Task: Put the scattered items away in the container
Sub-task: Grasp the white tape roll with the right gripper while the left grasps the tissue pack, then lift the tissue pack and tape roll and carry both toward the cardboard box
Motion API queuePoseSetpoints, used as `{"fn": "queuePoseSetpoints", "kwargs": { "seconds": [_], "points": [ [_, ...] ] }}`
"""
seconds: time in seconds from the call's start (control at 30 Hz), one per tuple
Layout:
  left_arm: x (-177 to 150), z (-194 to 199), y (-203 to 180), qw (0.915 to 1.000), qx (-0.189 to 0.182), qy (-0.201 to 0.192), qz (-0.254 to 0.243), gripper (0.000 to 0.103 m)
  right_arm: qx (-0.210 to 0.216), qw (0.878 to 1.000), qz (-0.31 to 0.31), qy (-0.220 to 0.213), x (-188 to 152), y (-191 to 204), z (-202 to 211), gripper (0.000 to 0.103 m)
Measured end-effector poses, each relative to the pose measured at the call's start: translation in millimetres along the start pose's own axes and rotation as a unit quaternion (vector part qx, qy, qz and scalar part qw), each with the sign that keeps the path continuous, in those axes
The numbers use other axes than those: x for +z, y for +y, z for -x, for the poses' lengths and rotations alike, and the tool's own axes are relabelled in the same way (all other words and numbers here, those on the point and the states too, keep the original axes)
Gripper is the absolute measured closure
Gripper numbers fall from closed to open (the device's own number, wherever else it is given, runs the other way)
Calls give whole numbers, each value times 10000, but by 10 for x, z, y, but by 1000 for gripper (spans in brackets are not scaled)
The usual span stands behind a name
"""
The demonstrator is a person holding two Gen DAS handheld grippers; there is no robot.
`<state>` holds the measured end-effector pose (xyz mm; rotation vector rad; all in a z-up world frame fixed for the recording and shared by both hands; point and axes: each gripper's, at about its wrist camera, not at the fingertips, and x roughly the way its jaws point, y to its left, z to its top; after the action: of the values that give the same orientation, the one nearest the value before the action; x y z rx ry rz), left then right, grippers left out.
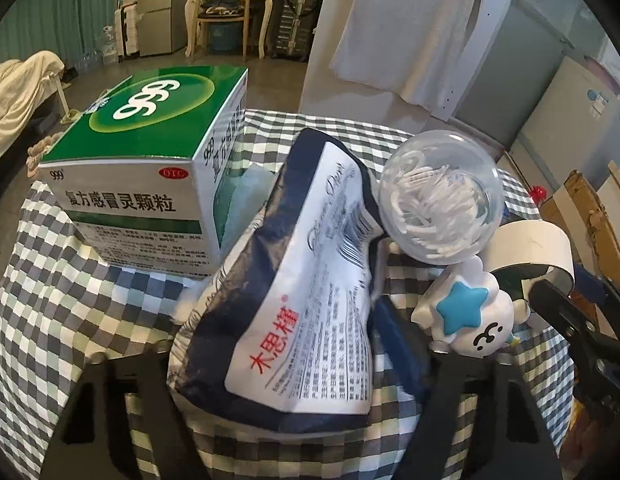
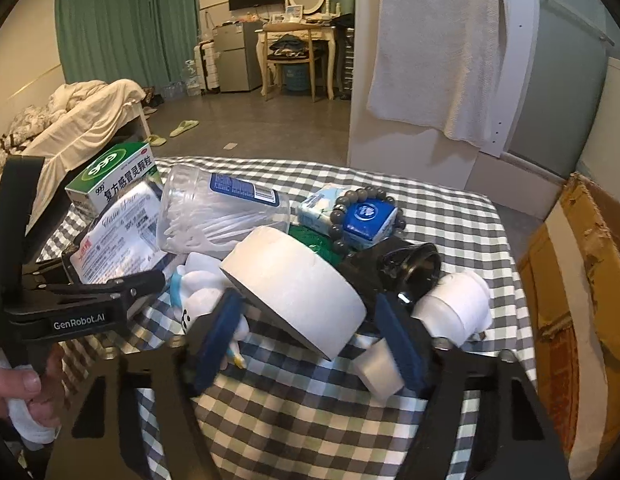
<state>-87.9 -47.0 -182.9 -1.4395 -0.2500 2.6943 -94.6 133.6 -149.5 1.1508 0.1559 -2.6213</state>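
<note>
Tape roll [image 2: 293, 292] is seen gripped across its width between the blue-padded fingers [image 2: 215, 344] of the right hand-held gripper [image 2: 310, 344], which is closed partway onto it. The left hand-held gripper [image 1: 297, 364] is closed on a dark blue and white wipes packet [image 1: 293, 280], held tilted above the checked surface [image 1: 89, 320]. Both items are judged to be mid-transfer, so the step in hand is taken to be carrying. No container can be identified with certainty in either view; a cardboard box [image 2: 578, 300] is seen at the right edge of the surface, but whether it serves as the container cannot be told. The next move is judged to call for locating the container and keeping both grips firm, since the packet is soft and may sag.

In the left wrist view, the green medicine box [image 1: 149, 160], a clear round jar of cotton swabs [image 1: 442, 200] and a white figurine with a blue star [image 1: 470, 312] are shown close to the packet. Only in the right wrist view are shown the bead bracelet [image 2: 366, 216] lying around a small blue carton [image 2: 370, 220], a white bottle [image 2: 454, 308], a black object [image 2: 410, 264] of unclear kind, and the person's hand [image 2: 21, 392] on the left hand-held gripper's handle.
</note>
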Motion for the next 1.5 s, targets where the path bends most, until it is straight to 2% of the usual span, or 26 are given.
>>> {"fn": "queuePoseSetpoints", "kwargs": {
  "seconds": [0.1,0.23,0.3,0.4,0.5,0.57,0.63,1.03,1.5],
  "points": [
    [-6,29,15,10000,-71,-57,2,48,-26,10000,56,-39,6,15,-5,43],
    [-18,81,35,9999,-140,-90,-20,62,-36,9999,17,-98,30,-22,27,64],
    [-15,100,25,9998,-147,-116,-40,66,103,9999,-23,-83,28,-60,34,70],
    [-16,132,13,9998,-167,-132,-46,70,168,9998,-24,-81,13,-86,49,74],
    [-25,188,39,9997,-156,-170,-31,73,279,9994,-47,-173,17,-74,101,82],
    [-22,228,62,9997,-135,-195,-3,74,339,9992,-50,-189,35,-49,128,97],
    [-22,262,80,9997,-131,-216,33,74,378,9992,-40,-158,47,-32,131,100],
    [-24,636,99,9983,-103,-576,-8,74,313,9983,-96,-477,47,26,488,100],
    [6,1295,-79,9923,-41,-1215,-214,74,316,9948,-272,-928,63,37,1076,100]
  ]
}}
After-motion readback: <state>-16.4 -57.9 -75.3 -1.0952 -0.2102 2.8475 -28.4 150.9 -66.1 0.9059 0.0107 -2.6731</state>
